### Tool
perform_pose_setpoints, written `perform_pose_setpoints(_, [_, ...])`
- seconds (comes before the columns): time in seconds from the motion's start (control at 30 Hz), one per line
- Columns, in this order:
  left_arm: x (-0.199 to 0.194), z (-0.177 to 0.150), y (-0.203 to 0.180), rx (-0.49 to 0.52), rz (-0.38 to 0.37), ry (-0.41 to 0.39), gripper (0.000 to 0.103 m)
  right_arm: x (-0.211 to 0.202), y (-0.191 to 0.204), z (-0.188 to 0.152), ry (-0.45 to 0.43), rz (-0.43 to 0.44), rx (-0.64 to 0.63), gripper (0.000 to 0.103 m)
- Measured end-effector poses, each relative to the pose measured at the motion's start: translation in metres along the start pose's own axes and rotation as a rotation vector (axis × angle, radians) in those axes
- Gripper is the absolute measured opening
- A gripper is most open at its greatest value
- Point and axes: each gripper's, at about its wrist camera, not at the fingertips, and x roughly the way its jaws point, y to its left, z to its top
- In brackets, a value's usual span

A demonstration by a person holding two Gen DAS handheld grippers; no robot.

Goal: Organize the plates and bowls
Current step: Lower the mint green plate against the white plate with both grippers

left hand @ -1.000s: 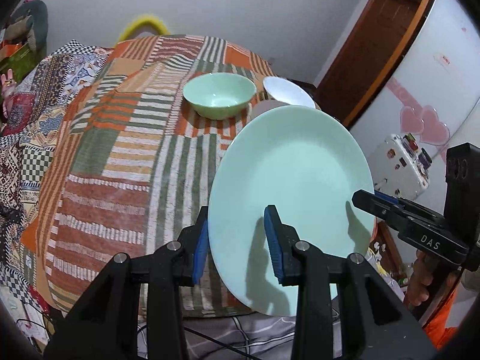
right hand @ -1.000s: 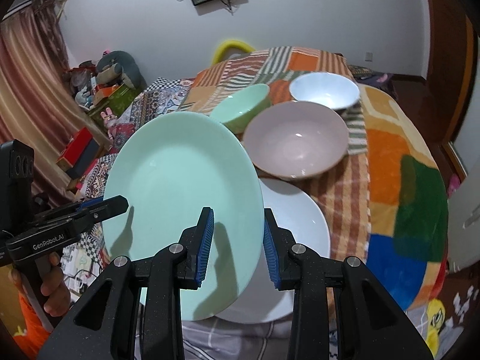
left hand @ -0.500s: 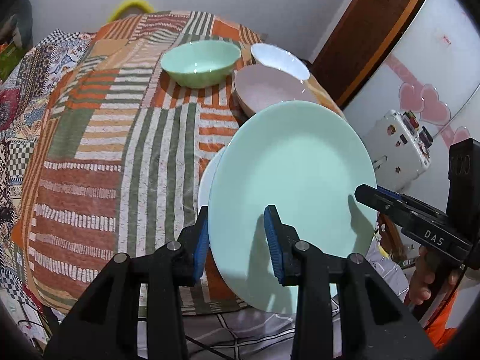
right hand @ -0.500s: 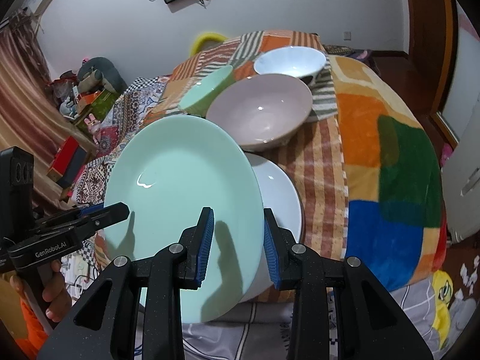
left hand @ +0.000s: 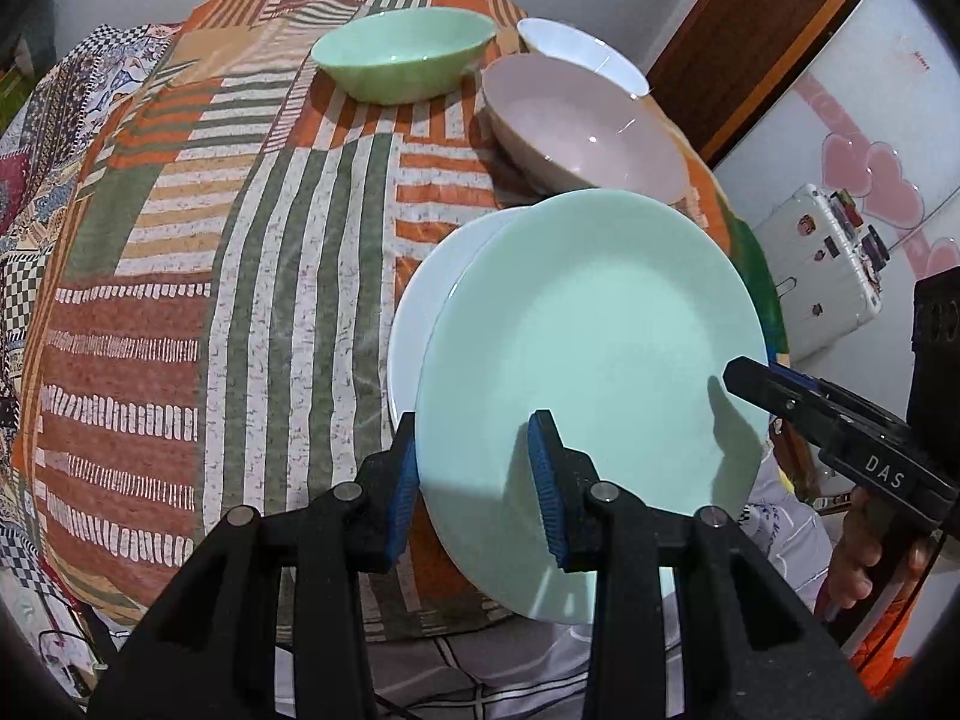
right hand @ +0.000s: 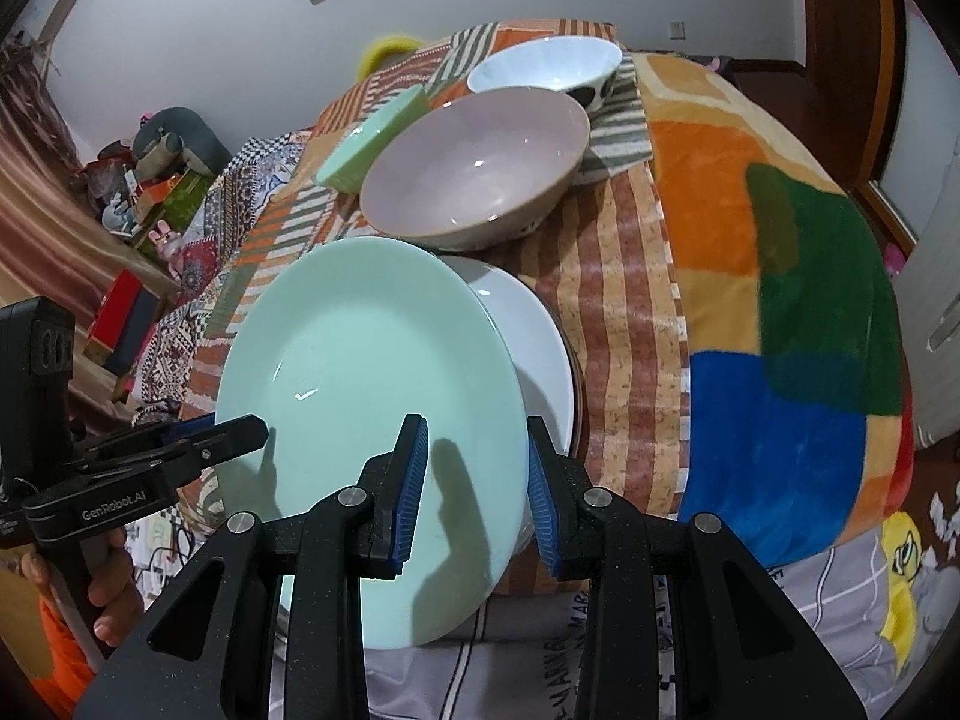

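Your left hand-held gripper (left hand: 474, 480) and right hand-held gripper (right hand: 477, 480) each pinch the green plate (left hand: 594, 390) by opposite rims, seemingly hovering tilted directly above the white plate (right hand: 534, 336); lower it straight down.

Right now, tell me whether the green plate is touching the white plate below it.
Cannot tell. In both wrist views the tilted green plate overlaps the white plate, and its rim hides any contact or gap beneath.
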Motion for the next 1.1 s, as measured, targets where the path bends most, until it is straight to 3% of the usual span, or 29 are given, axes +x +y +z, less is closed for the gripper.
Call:
perform_pose_setpoints(0.6, [0.021, 0.018, -0.003, 0.038, 0.062, 0.004, 0.034, 0.009, -0.007, 0.003, 0.019, -0.003, 0.035, 0.030])
perform_pose_setpoints(1.1, [0.022, 0.020, -0.002, 0.059, 0.064, 0.000, 0.034, 0.010, 0.000, 0.004, 0.008, -0.020, -0.001, 0.030])
